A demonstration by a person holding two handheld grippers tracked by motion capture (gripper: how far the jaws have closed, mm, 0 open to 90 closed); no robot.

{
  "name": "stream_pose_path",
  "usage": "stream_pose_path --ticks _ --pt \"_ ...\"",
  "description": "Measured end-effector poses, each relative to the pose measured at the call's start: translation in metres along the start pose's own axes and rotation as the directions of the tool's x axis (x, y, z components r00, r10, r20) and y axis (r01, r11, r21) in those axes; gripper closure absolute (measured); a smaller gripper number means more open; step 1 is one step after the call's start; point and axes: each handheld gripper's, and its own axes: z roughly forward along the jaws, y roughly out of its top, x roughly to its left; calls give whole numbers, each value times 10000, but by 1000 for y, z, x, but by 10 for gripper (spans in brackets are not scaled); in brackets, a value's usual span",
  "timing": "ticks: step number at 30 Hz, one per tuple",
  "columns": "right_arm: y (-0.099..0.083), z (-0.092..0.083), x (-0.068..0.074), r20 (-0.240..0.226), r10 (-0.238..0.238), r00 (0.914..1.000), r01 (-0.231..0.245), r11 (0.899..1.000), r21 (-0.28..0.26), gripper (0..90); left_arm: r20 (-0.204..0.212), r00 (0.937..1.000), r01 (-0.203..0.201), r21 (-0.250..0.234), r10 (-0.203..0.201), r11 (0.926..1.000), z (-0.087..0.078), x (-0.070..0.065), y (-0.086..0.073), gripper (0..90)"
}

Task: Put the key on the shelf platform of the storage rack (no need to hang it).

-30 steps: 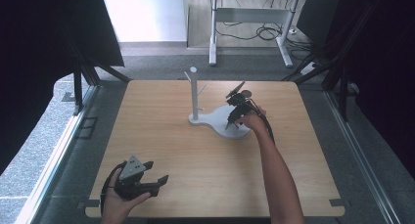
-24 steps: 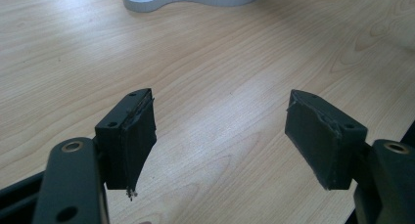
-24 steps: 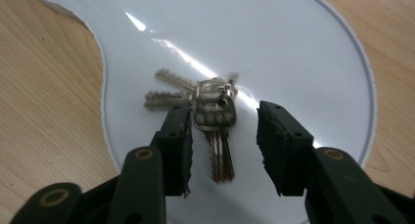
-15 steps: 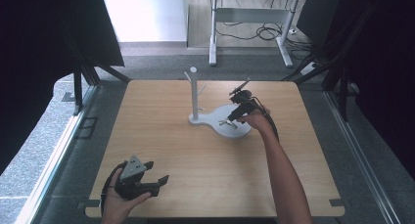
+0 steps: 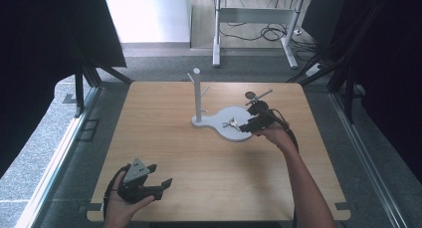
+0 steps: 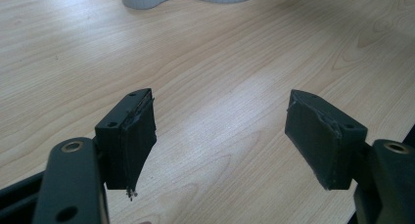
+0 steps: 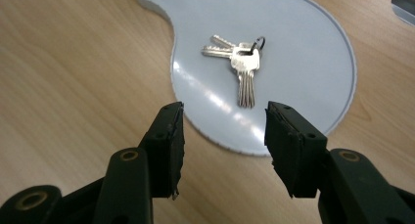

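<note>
Wooden counter (image 5: 169, 153), wide and bare. White stand (image 5: 226, 121) at its far middle, post upright, round base carrying a bunch of keys (image 7: 238, 62). Right gripper (image 7: 222, 128) just short of them, fingers recently spread, nothing between. Left gripper (image 6: 220, 136) parked near, fingers released. Best to pull away straight, clear of the bunch.
</note>
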Motion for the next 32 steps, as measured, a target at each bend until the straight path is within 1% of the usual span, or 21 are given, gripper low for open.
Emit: stream_pose_path --ticks 4,6,8,11,14,18,21,24,27,30,32 --pt "-21 -14 2 -20 -77 10000 76 9996 -271 495 14 10000 -47 10 47 10000 1 -1 0 274" --pt "-33 -20 2 -69 -11 10000 9 9991 -414 495 10 10000 -68 22 68 10000 1 -2 0 274" --pt "-45 -26 2 -5 22 10000 -22 9987 -512 496 -3 10000 -73 37 73 10000 1 -2 0 274" --pt "-65 -33 3 -76 95 9999 -100 9976 -686 495 -17 10000 -35 52 35 10000 1 -1 0 274" --pt "-85 -37 4 40 102 9999 -98 9970 -770 493 -47 10000 -49 65 49 10000 1 -1 0 274" --pt "-114 -41 6 100 349 9993 -338 9947 -971 493 -72 10000 -32 91 32 10000 2 -1 0 274" --pt "-133 -41 7 52 503 9987 -493 9917 -1190 493 -85 10000 -30 120 31 9999 2 -1 0 274" --pt "-144 -40 7 62 518 9986 -506 9908 -1258 493 -103 9999 -24 121 26 9999 3 -2 0 274" --pt "-146 -44 6 105 540 9985 -517 9870 -1523 481 -106 9999 -39 127 41 9999 3 -3 1 274" --pt "-148 -45 5 309 634 9975 -567 9814 -1835 439 -127 9999 -35 136 37 9999 3 -3 0 274" --pt "-151 -41 1 541 792 9954 -681 9806 -1838 420 -133 9999 -43 127 45 9999 3 -2 1 273"
